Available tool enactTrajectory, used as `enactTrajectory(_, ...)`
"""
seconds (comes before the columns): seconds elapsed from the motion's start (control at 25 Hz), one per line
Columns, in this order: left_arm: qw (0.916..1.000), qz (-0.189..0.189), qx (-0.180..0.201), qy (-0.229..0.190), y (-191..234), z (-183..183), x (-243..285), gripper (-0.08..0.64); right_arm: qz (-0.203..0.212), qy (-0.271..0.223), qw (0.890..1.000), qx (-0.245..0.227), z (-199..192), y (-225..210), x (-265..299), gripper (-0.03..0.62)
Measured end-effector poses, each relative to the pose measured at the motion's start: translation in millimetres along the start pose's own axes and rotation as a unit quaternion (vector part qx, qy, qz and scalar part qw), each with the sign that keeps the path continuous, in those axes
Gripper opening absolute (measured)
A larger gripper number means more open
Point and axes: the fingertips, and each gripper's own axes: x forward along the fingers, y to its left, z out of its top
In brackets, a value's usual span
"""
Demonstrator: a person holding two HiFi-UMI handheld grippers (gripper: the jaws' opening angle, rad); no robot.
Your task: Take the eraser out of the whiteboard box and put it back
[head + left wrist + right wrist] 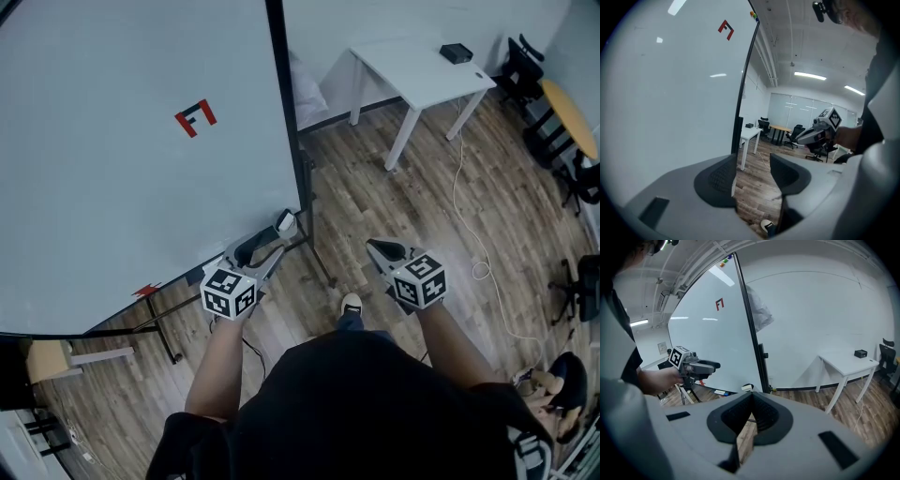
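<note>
A large whiteboard (122, 159) with a red mark (195, 117) fills the left of the head view. At the right end of its bottom tray sits a small white object (286, 223), also in the right gripper view as a white object (747, 387); I cannot tell if it is the eraser or its box. My left gripper (267, 242) is just below that object, open and empty, with floor showing between its jaws (752, 176). My right gripper (378, 248) hangs over the floor to the right, shut with nothing in it (751, 399).
A white table (422, 70) with a black box (457, 52) stands at the back right. A white cable (469, 216) runs across the wooden floor. Office chairs (572, 281) and a round wooden table (572, 112) line the right edge. The whiteboard's stand legs (159, 328) reach over the floor.
</note>
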Motion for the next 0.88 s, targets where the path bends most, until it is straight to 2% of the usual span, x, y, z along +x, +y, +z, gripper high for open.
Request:
enactTrajectory(0.28, 0.9999, 0.007, 0.008, 0.011, 7, 0, 20, 0.236, 0.011, 0.008, 1.0, -0.003, 6, -17, 12, -0.008)
enactTrajectory(0.88, 0.9989, 0.031, -0.022, 0.028, 32, -13, 56, 0.236, 0.029, 0.031, 0.999, -0.007, 8, -51, 37, -0.008)
